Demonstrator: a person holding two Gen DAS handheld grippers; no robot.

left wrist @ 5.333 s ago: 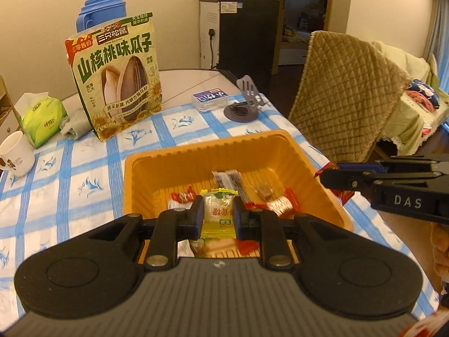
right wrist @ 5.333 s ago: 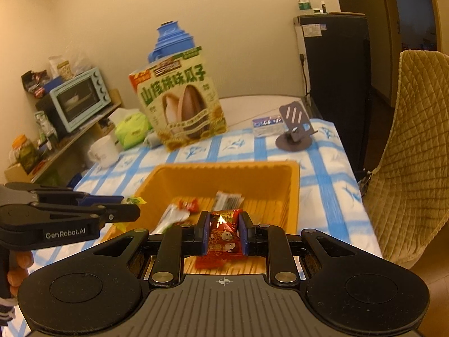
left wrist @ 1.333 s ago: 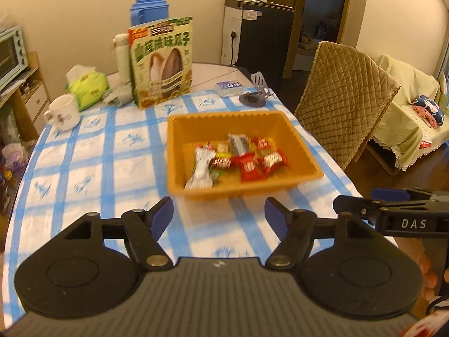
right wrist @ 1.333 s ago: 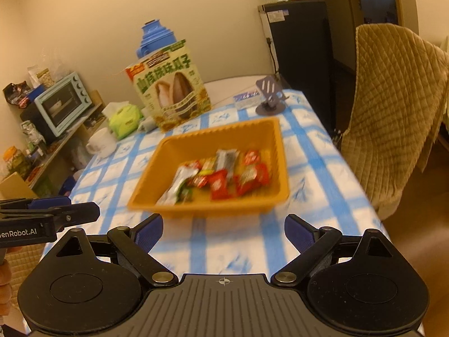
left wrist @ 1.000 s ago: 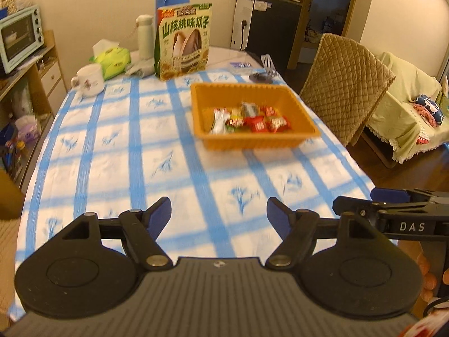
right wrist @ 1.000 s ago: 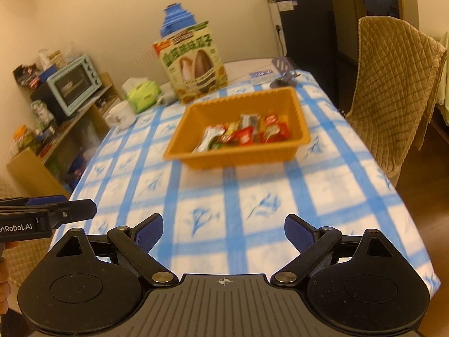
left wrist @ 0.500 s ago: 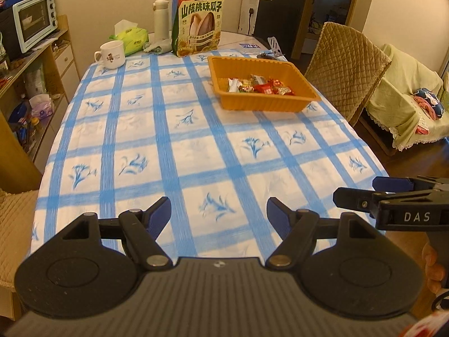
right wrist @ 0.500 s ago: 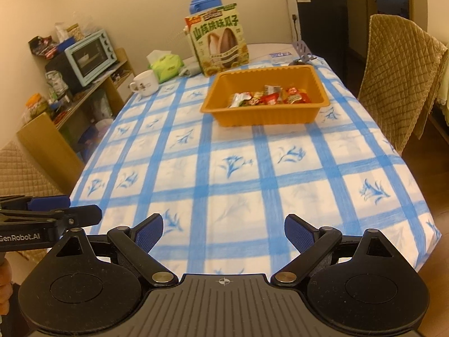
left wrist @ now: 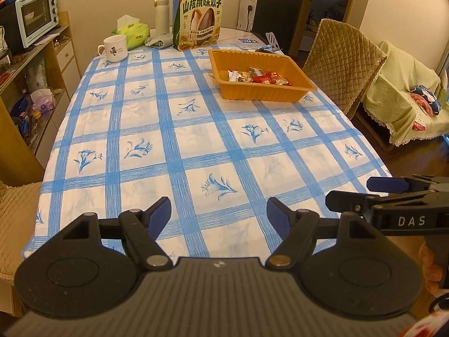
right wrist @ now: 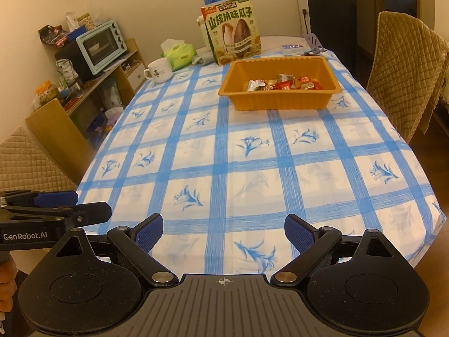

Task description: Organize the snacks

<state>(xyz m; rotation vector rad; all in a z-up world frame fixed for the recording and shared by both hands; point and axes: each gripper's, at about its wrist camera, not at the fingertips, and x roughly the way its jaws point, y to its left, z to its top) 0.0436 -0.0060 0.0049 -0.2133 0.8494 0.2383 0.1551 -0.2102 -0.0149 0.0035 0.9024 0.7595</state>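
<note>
Dining room, long table (left wrist: 174,129) under a blue-checked cloth. Far ahead of both tools sat the orange tray (left wrist: 261,92), wrapped snacks (left wrist: 256,77) piled inside. Left gripper (left wrist: 219,213) and right gripper (right wrist: 223,231) both gaping wide, nothing held, near the table's close edge. Looked basically finished; next probably just a check for strays. Readable: "DAS" and "GenRobot.AI" on the tools, Chinese lettering on the sunflower-seed bag (left wrist: 200,18) beyond the tray.
</note>
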